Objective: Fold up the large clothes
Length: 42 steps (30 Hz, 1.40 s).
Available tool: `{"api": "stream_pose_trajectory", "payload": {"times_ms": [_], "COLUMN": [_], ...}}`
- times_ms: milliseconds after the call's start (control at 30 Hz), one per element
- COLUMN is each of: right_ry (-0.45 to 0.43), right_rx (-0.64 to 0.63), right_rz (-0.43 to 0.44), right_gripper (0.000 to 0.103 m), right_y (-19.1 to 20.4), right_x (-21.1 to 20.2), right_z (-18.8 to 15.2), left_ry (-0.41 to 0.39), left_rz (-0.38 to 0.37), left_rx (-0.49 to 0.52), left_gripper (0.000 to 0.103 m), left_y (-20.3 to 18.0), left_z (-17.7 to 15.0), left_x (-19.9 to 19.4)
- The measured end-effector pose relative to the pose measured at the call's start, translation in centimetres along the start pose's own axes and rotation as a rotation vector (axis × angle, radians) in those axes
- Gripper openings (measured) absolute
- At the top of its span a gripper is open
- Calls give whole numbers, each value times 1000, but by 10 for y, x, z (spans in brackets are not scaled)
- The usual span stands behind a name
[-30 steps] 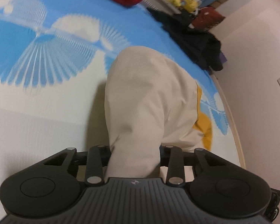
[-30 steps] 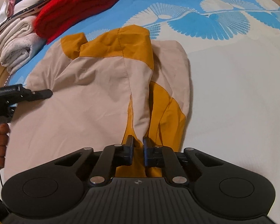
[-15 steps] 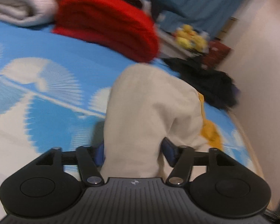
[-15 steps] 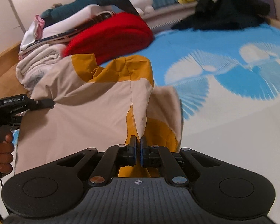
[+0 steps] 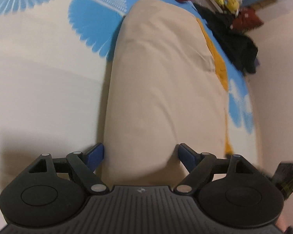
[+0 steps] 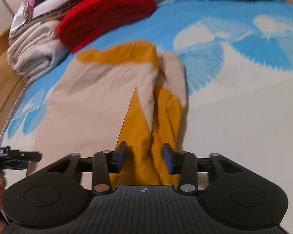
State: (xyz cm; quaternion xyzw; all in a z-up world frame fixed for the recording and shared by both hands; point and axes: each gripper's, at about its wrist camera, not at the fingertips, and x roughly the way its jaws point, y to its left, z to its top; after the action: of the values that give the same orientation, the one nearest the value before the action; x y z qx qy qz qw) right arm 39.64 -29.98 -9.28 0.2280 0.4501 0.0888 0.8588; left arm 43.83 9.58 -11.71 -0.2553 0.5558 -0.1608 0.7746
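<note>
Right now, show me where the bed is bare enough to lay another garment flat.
Bare sheet lies to the right of the beige-and-yellow garment in the right wrist view, out to the bed's edge. It is crowded behind the garment: red blanket, white folded pile and dark clothes line that end.

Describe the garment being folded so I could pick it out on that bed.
Start at the bed with its blue-and-white fan-patterned sheet. At its head lies a pile of folded laundry topped by a red blanket; the garment lies flat just in front of that pile. It is the only beige piece with mustard-yellow panels, unlike the red and white things behind it.
</note>
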Motion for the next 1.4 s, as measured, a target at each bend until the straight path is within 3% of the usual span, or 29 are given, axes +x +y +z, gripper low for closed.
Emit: {"api": "stream_pose_trajectory", "payload": {"times_ms": [133, 233, 267, 367, 533, 733, 867, 933, 1033, 1133, 1200, 1300, 1367, 1400], "right_ry": [73, 28, 0, -65, -23, -5, -14, -16, 0, 10, -50, -236, -376, -434], "right_rx": [-18, -45, -38, 11, -43, -38, -37, -42, -47, -35, -52, -177, -258, -285], "right_rz": [3, 8, 9, -22, -35, -57, -79, -91, -166, -248, -266, -317, -339, -350], "right_gripper": [51, 14, 8, 7, 7, 7, 7, 7, 7, 7, 7, 13, 46, 56], "right_y": [-4, 0, 0, -7, -1, -7, -10, -11, -16, -24, -22, -1, 16, 23], "right_x": [-4, -15, -19, -25, -19, -18, -20, -22, -22, -27, -41, -81, -113, -127], "right_z": [-18, -19, -16, -8, -12, -10, -11, -13, -15, -16, -16, -18, -27, -32], "left_ry": [-69, -101, -107, -119, -114, -114, -88, -45, -57, -131, -206, -346, -443, -487], "left_rz": [-7, -52, -63, 16, 112, 114, 153, 215, 270, 407, 496, 504, 490, 483], "left_rx": [-21, -23, -11, 39, 142, 108, 176, 212, 265, 421, 538, 602, 604, 606], "left_gripper": [86, 84, 82, 80, 81, 80, 80, 82, 82, 85, 88, 103, 103, 103], "left_y": [-7, -22, -27, -33, -38, -46, -48, -45, -54, -84, -106, -132, -145, -152], "left_z": [-9, -7, -4, -4, -5, -9, -18, -26, -34, -50, -67, -97, -117, -131], "left_x": [9, 11, 10, 11, 9, -5, -10, -4, -11, -30, -48, -87, -113, -126]}}
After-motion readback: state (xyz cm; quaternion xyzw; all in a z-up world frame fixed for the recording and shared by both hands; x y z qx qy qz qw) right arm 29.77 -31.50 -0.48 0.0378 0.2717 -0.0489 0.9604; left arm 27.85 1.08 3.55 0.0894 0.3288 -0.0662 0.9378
